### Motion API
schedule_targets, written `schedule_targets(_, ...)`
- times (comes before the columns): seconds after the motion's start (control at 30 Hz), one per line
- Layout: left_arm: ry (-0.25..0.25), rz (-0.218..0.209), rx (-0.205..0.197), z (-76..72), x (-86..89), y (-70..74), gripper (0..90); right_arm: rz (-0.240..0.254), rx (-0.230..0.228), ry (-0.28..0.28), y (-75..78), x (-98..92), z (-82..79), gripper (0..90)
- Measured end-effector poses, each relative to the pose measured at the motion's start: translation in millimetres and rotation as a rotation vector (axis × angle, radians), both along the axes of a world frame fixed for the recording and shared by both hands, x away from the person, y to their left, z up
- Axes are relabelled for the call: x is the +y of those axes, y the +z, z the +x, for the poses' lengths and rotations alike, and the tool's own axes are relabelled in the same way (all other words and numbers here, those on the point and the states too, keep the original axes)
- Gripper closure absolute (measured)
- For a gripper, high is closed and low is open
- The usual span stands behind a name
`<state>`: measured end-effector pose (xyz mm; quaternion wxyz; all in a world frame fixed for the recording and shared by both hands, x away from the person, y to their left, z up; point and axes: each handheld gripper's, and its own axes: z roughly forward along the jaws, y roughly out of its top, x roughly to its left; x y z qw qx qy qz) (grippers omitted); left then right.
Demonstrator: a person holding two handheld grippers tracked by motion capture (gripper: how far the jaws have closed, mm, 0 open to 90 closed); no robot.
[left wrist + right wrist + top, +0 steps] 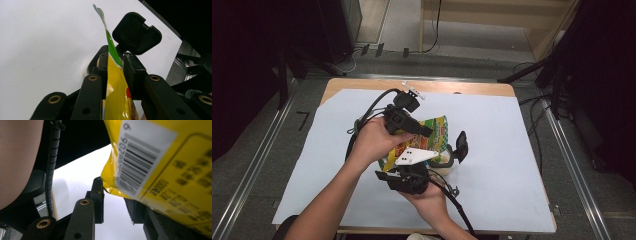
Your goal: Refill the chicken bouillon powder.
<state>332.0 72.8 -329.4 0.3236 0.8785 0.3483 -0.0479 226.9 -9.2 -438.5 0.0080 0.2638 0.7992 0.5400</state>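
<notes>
The yellow snack bag (435, 134) sits lifted over the middle of the worktop (512, 185), held between my two tools. In the left gripper view the bag (115, 87) runs edge-on, a thin yellow and green sheet standing straight up between the jaws of my left hand-held gripper (115, 72); both pads press flat on it, so this one is pinching the bag. Its top edge rises free above the jaws.

In the right gripper view the barcode side of the bag (160, 165) hangs over the right-hand jaw of my right hand-held gripper (117, 202), and the bag's lower corner dips into the gap. The left-hand jaw stands off from the film with white paper showing between. Whether the far pad grips the bag I cannot tell.

In the high view my left hand (374, 140) comes in above the bag and my right hand (427, 197) from below it. A cream container (443, 165) with a black hinged lid (460, 146) standing open sits just beside the bag's right edge.

The worktop carries a white paper sheet (492, 125). Bare paper lies to the left, right and far side of the bag. The wooden far edge (462, 87) is well apart from the work; floor rails (257, 165) run along both sides.
</notes>
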Motion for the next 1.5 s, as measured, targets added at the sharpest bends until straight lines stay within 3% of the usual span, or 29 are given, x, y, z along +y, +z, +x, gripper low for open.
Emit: schedule_targets(1.5,0.002,-0.009,0.0,0.0,2.0,2.0,77.0,0.007,-0.004,0.004,1.6,2.0,-2.9,71.5)
